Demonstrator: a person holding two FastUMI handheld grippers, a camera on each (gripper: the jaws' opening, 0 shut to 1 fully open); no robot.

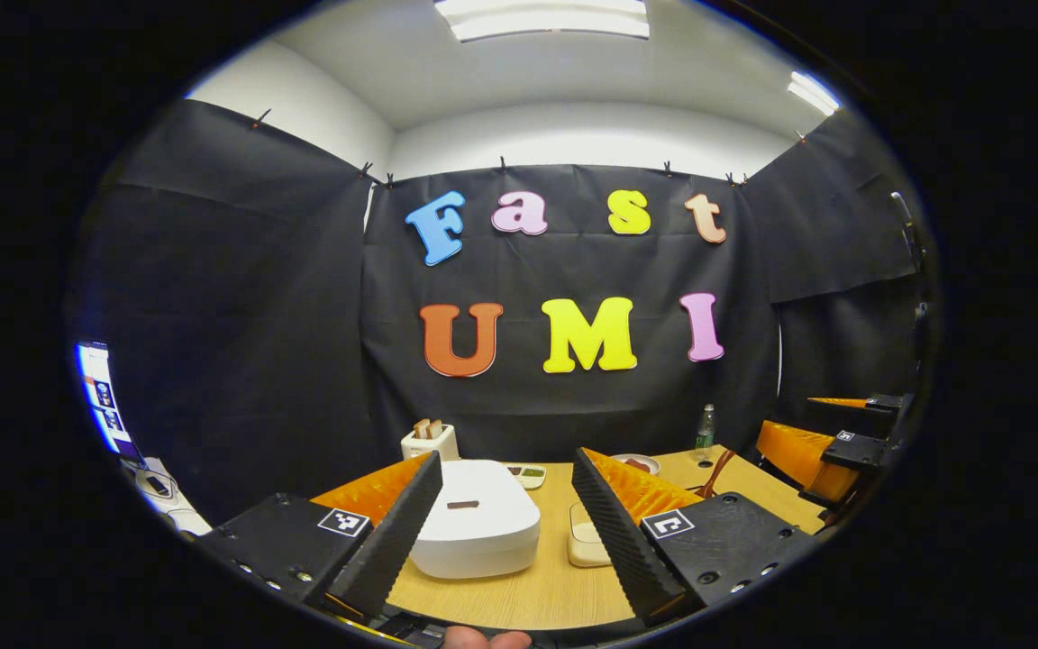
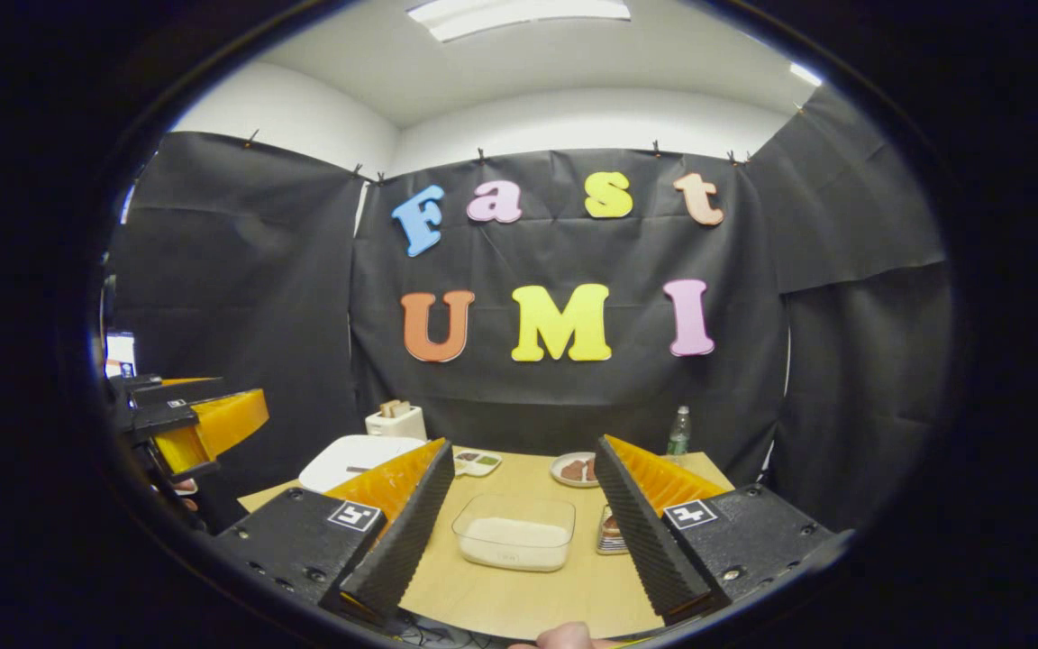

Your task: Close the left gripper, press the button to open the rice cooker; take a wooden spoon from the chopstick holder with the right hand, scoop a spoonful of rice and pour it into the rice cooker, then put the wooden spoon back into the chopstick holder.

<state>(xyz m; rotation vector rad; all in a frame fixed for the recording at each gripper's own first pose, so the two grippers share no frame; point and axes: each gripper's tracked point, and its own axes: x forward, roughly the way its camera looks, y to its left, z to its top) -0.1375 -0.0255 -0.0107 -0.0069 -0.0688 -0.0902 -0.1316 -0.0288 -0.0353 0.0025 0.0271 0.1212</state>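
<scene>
Both tongs, left tongs (image 1: 501, 532) and right tongs (image 2: 519, 532), gape wide and empty, so we judge nothing begun: the shut rice cooker (image 1: 476, 527) waits at twelve o'clock, rice container (image 2: 514, 532) likewise on the counter (image 2: 528, 595).

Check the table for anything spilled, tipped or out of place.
Nothing stands out. The cooker sits flat with its lid shut, the rice stays inside its clear tub, and the bottle stands upright at the back. Both grippers hang open above the table.
</scene>
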